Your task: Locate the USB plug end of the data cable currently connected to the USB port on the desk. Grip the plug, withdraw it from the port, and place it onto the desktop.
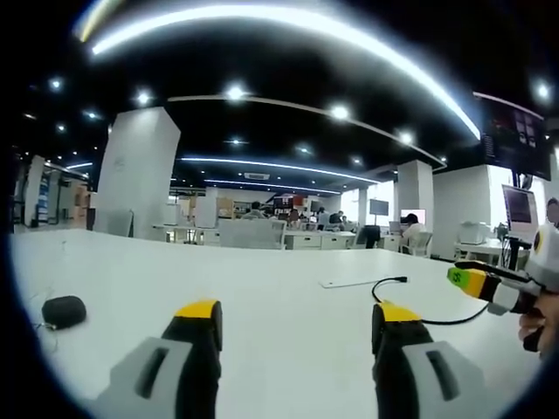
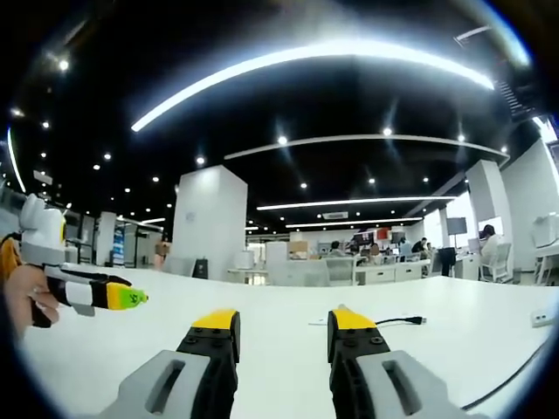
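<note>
A black data cable (image 1: 381, 291) lies curled on the white desk (image 1: 262, 288), beyond my left gripper's right jaw. Its plug end (image 1: 401, 279) rests flat on the desktop, with nothing visibly joined to it. My left gripper (image 1: 297, 314) stands open and holds nothing, short of the cable. In the right gripper view the same plug end (image 2: 419, 320) lies to the right of my right gripper (image 2: 284, 321), which is also open with nothing in it. Each gripper shows in the other's view, the right gripper (image 1: 476, 283) and the left gripper (image 2: 105, 295), each held by a hand.
A thin white strip (image 1: 349, 283) lies flat beside the plug. A small black object (image 1: 64, 311) with a thin wire sits at the desk's left. A white box (image 2: 543, 316) and another dark cable (image 2: 507, 384) sit far right. Office desks and people lie beyond.
</note>
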